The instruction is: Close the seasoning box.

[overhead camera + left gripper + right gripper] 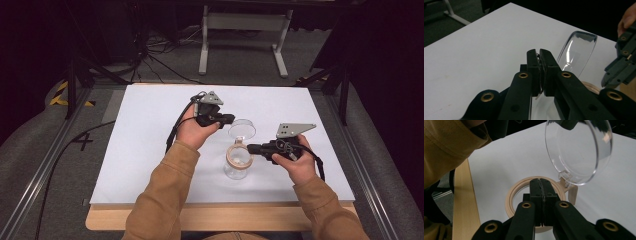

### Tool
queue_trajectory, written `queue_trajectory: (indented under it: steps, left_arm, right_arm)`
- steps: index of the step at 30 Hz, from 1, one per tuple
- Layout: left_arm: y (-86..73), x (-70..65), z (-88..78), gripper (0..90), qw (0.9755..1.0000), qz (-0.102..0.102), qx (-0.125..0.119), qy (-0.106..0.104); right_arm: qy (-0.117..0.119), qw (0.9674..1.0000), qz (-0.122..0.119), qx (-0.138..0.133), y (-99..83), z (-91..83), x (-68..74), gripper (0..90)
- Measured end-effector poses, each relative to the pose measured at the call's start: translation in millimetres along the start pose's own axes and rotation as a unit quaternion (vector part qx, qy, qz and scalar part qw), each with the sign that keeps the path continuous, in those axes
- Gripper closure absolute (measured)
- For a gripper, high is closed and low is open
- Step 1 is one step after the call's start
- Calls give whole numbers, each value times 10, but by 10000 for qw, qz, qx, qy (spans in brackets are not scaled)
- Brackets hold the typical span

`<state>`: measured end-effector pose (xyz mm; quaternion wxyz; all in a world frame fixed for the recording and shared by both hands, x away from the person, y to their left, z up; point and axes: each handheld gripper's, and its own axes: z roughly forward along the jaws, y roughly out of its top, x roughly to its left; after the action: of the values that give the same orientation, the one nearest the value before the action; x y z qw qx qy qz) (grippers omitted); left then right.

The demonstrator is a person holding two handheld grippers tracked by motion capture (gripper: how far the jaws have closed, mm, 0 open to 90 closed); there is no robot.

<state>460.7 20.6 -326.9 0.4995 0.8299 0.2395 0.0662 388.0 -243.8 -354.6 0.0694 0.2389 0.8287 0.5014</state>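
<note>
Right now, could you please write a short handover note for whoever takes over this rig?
Left tool: shut, jaws pressed together beside the clear lid; a grip on it cannot be confirmed.
Right tool: shut on the beige rim of the clear jar, steadying it.
The jar stands upright near the front of the white table; its hinged lid is swung open.
Done: lid opened.
Left: jar's contents unclear; check them before continuing.
</note>
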Motion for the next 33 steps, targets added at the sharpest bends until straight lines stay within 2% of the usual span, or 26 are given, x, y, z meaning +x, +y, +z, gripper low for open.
queue_trajectory:
  steps: [9,14,22,23,24,29,33]
  left_arm:
    - [-61,-101,-14,860,9989,259,344,-210]
    - [-84,-135,-49,856,9982,334,454,-192]
    - [-164,-169,-183,853,9972,350,653,-71]
    - [-219,-191,-252,860,9968,287,749,-71]
    - [-219,-191,-252,861,9968,287,749,-71]
    - [-364,-227,-408,849,9951,199,959,-118]
    - [-474,-238,-496,814,9937,143,1081,-276]
  right_arm:
    - [26,10000,38,-35,3,-16,-1,900]
    - [75,9999,69,6,-7,-18,1,900]
    - [185,9998,102,70,-6,-33,9,900]
    - [257,9995,102,131,-5,-27,21,900]
    - [257,9995,102,131,-5,-27,21,900]
    - [363,9988,52,317,0,-11,53,900]
    - [425,9981,34,438,-2,6,66,900]
